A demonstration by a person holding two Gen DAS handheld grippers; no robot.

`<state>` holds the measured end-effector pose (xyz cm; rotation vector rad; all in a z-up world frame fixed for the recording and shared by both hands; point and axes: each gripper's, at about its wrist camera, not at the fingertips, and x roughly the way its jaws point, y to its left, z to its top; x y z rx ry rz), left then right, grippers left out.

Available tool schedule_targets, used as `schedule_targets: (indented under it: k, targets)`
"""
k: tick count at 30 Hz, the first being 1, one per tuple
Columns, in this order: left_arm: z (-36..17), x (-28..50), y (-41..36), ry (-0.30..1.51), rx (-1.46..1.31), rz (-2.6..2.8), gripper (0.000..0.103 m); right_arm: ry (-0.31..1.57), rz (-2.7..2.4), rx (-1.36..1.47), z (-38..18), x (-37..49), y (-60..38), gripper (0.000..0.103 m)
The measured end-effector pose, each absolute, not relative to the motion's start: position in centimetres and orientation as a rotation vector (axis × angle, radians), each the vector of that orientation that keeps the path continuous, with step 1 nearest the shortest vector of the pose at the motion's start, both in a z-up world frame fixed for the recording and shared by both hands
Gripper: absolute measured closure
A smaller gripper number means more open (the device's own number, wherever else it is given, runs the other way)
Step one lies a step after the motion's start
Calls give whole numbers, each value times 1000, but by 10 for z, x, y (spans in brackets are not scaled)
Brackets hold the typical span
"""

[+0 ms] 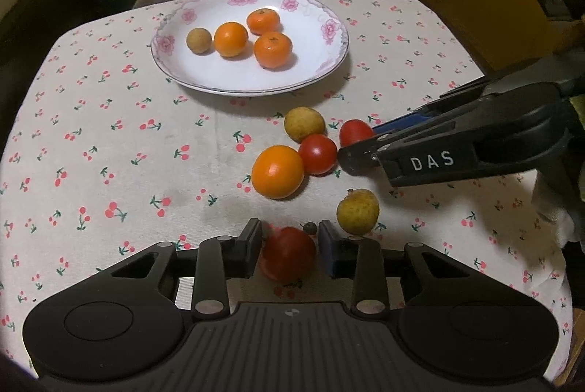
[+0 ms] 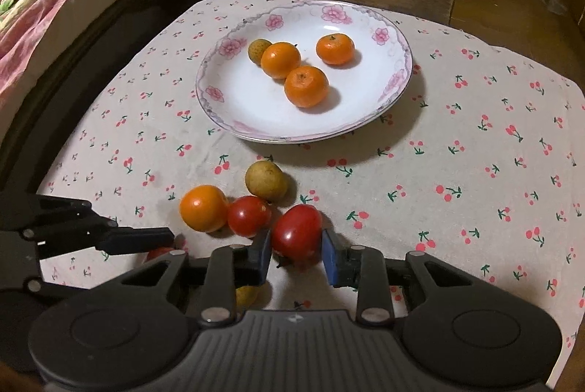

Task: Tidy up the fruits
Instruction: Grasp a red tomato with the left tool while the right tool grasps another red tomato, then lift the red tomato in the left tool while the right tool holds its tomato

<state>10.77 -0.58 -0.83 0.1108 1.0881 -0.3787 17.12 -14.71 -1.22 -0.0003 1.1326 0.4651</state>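
while both grippers straddle red tomatoes on the cloth (image 1: pixel 109 143), neither has closed: the left gripper (image 1: pixel 290 247) sits part open around one tomato (image 1: pixel 289 253), the right gripper (image 2: pixel 297 255) part open around another tomato (image 2: pixel 297 234). squeezing carelessly could roll either fruit, and the right one may nudge the neighbouring tomato (image 2: pixel 249 216) touching it. the plate (image 1: pixel 321 63) beyond has bare room at its near side; the cloth's left half lies open.

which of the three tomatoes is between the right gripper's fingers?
The tomato nearest the yellow-brown fruit, framed by the right gripper. The middle tomato touches the loose orange; the third tomato sits in the left gripper.
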Motion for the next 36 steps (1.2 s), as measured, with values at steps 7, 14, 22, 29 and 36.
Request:
schedule_targets:
  k: [7, 14, 22, 29, 36]
  targets:
    - [-10, 104, 3, 1088, 113, -391, 54, 1121, 459, 14, -9, 170, -155, 67]
    - [-12, 103, -1, 1078, 134, -416, 54, 1116, 471, 28, -6, 170, -154, 67]
    - [-13, 102, -1, 1080, 153, -392, 62, 1126, 464, 32, -8, 170, -157, 67]
    - [-12, 103, 1, 1068, 144, -363, 64, 1142, 466, 18, -13, 172, -156, 67]
    - [-11, 104, 2, 1073, 124, -361, 64, 1145, 461, 48, -9, 176, -164, 67]
